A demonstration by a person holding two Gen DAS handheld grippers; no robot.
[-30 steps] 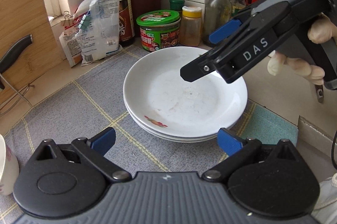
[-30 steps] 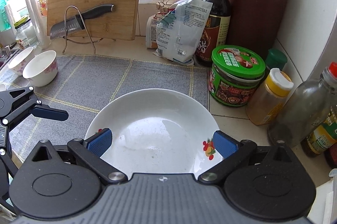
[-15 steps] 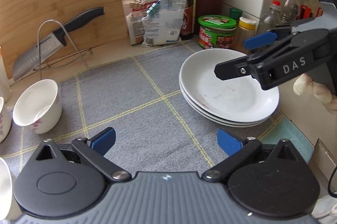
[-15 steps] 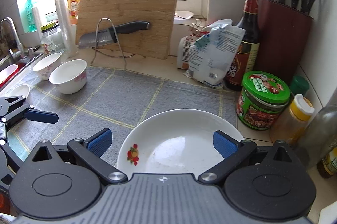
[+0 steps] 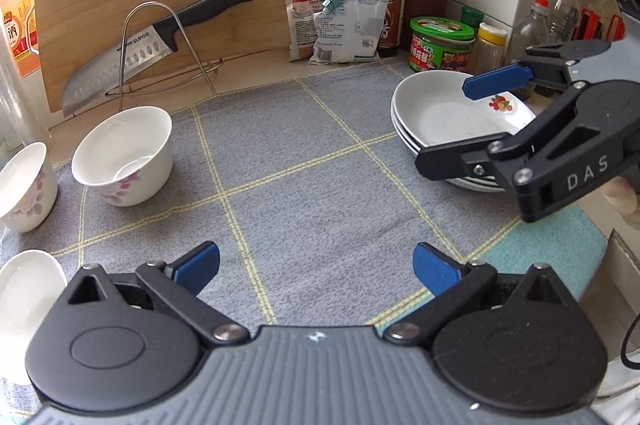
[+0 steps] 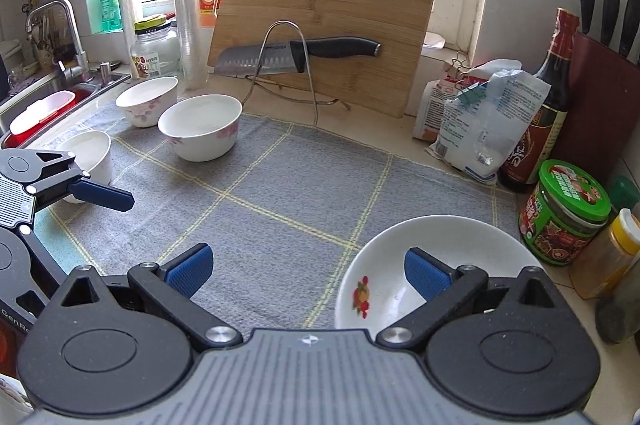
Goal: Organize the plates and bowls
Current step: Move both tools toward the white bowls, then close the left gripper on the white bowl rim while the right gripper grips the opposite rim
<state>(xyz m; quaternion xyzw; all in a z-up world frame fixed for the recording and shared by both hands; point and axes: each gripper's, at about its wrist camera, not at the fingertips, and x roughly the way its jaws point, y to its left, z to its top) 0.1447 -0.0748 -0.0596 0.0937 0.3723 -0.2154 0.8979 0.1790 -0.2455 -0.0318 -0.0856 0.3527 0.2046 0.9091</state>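
Bowls sit at the left end of the grey mat, plates stacked at the right end

Left wrist view: left gripper (image 5: pixel 316 267) has its jaws wide apart, nothing between them, hovering over bare mat (image 5: pixel 304 185). Nearest bowl (image 5: pixel 124 155) lies ahead and to the left, upright, mouth up; second bowl (image 5: pixel 22 185) just beside it further left, third bowl (image 5: pixel 28 289) at the left edge close to the gripper. Plate stack (image 5: pixel 444 121) is ahead-right, well apart from the bowls. Right gripper (image 5: pixel 460 125) hangs over the stack's near rim, jaws apart, holding nothing. Judging from this, the left hand is the nearer one for the bowls. Knife rack (image 5: pixel 160 53) stands behind the bowls, so room there is tighter than on the mat side.

Right wrist view: right gripper (image 6: pixel 306 271) spread open and empty; top plate (image 6: pixel 408 265) under its right finger. Bowls (image 6: pixel 202 131) far ahead-left, open mat between. Sink edge (image 6: pixel 68 93) close behind the far bowls; jars (image 6: pixel 564 211) crowd the plates on the right
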